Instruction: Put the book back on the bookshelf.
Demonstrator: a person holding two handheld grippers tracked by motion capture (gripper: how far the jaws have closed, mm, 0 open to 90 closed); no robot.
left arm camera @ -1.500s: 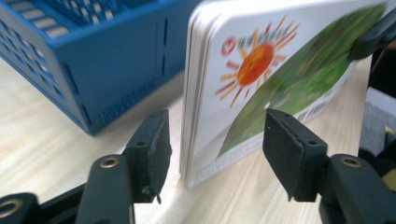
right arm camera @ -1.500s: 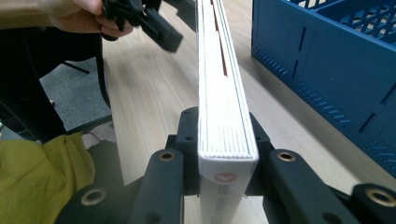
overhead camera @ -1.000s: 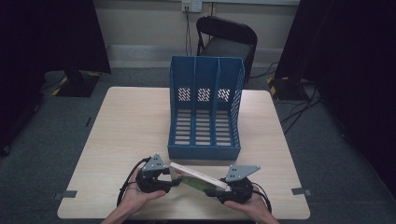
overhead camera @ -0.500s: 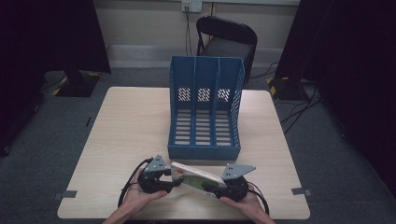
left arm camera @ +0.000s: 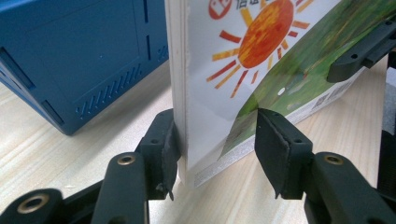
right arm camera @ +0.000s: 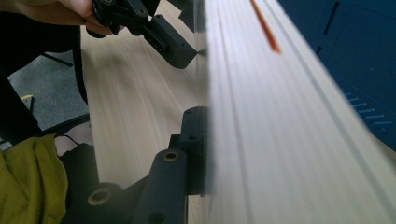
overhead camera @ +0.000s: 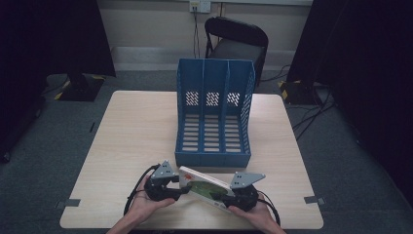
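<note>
A thin book (overhead camera: pixel 204 186) with a sun and green grass on its cover (left arm camera: pixel 261 51) is held tilted near the table's front edge. My left gripper (overhead camera: pixel 184 189) is shut across its left corner (left arm camera: pixel 217 149). One pad (left arm camera: pixel 168 149) is on the white page edge and the other lies against the cover. My right gripper (overhead camera: pixel 221 197) has just been closing and is shut on the book's right end. Its near finger (right arm camera: pixel 194 149) presses the book's side, and the book hides the other finger.
A blue three-slot file holder (overhead camera: pixel 214 157) stands just behind the book, its outer wall (left arm camera: pixel 70 60) close to my left gripper. Bare wooden table (overhead camera: pixel 131 141) lies to the left and right. A dark chair (overhead camera: pixel 236 41) stands beyond the table.
The right gripper has edged slightly inward along the book's right end. The book and the left gripper stay where they were.
</note>
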